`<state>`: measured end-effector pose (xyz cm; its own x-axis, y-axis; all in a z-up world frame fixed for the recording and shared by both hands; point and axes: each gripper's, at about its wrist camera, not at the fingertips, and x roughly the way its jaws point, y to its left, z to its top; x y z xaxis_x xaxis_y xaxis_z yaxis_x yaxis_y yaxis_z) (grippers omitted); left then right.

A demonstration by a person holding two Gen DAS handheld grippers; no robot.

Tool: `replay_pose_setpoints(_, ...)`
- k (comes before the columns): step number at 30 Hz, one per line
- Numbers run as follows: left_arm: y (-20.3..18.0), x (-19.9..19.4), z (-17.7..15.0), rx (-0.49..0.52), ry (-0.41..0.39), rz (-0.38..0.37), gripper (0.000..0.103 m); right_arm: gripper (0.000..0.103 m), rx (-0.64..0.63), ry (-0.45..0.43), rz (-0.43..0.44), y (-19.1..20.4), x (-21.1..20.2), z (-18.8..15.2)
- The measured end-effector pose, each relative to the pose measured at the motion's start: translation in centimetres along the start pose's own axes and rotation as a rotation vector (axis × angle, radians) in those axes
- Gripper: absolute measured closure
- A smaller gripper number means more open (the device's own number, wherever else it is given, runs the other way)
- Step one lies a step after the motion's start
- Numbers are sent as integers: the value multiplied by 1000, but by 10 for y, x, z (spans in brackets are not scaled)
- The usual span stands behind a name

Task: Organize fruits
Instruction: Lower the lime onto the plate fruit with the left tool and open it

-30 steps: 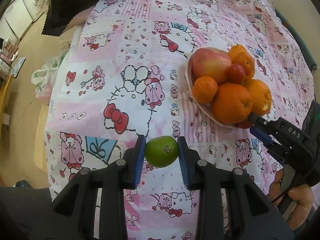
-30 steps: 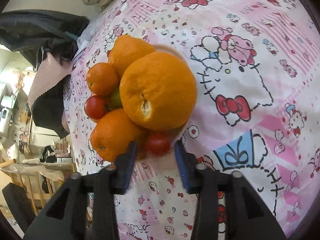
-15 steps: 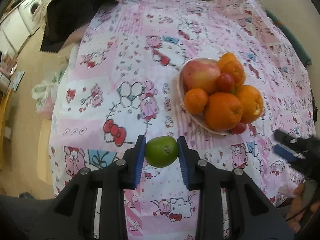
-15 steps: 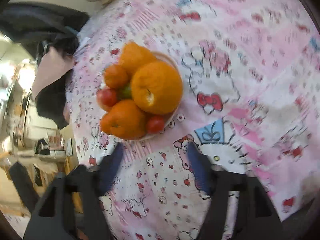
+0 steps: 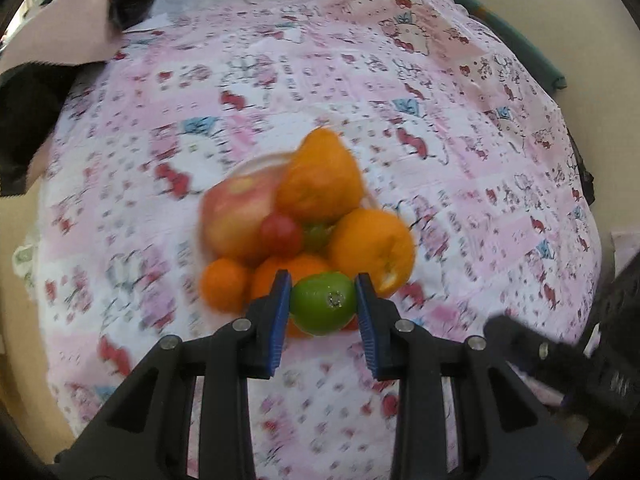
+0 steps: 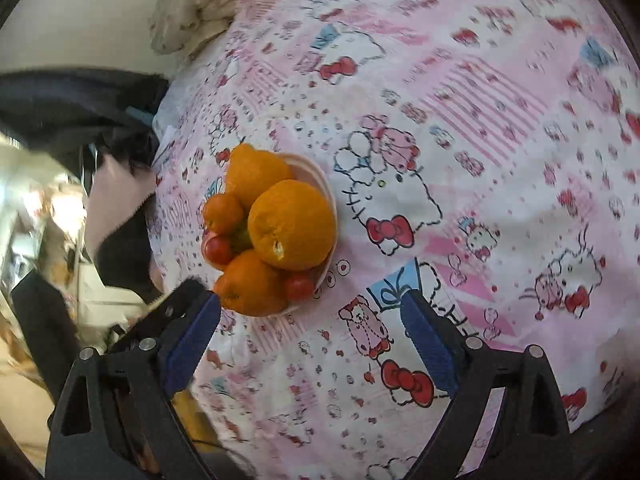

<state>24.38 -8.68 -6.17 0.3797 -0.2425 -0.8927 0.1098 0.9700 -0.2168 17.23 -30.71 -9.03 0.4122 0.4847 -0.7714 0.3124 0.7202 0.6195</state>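
We are clamping the green lime [image 5: 323,306] in the left gripper [image 5: 322,312] near the fruit bowl [image 6: 326,196], while the right gripper [image 6: 310,344] is opening wide, empty.

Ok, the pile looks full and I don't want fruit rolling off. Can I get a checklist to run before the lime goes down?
1. Lime gripped in left claw: ok, both pads press on it.
2. Lime over the bowl: ok, at the pile's near edge in the left wrist view.
3. Free spot in bowl: not ok, oranges, apple and tomatoes are heaped; no open gap shows.
4. Right claw clear: ok, jaws opening, nothing between them, off the pile.
5. Pile stable: cannot tell; the near tomato sits at the rim.
6. Cloth around the bowl free: ok.
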Motion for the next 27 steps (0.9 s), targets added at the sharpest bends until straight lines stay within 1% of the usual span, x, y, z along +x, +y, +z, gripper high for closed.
replay_pose_setpoints(2, -7, 10, 7, 18, -7, 35, 75, 9, 21, -7, -1, -6, -3, 4)
replay_pose_setpoints(5, -13, 26, 15, 24, -3, 51, 75, 9, 41, -1, 15, -9, -4, 5)
replay_pose_setpoints(8, -14, 38, 18, 21, 9, 89, 75, 9, 43, 5, 34, -7, -4, 5)
replay_pose_setpoints(14, -18, 43, 19, 38, 4, 119, 73, 9, 26, 16, 57, 0, -3, 3)
replay_pose_setpoints(16, -20, 42, 18, 43, 14, 117, 66, 9, 31, 17, 62, 1, -3, 3)
replay_pose_setpoints(18, -20, 38, 16, 37, 7, 108, 47, 9, 29, 14, 61, 1, -3, 3)
replay_pose_setpoints(19, -20, 34, 15, 33, 0, 112, 43, 9, 30, 11, 60, 0, -4, 3)
replay_pose_setpoints(20, -19, 31, 14, 30, -6, 112, 35, 9, 31, 8, 60, 0, -5, 4)
replay_pose_setpoints(21, -18, 27, 13, 24, -10, 107, 31, 9, 33, 5, 60, 0, -5, 4)
replay_pose_setpoints(24, -15, 13, 7, 12, -15, 85, 31, 9, 32, -2, 65, 1, -8, 4)
replay_pose_setpoints(27, -10, -7, -1, 9, -51, 89, 31, 9, 29, -19, 69, 2, -12, 4)
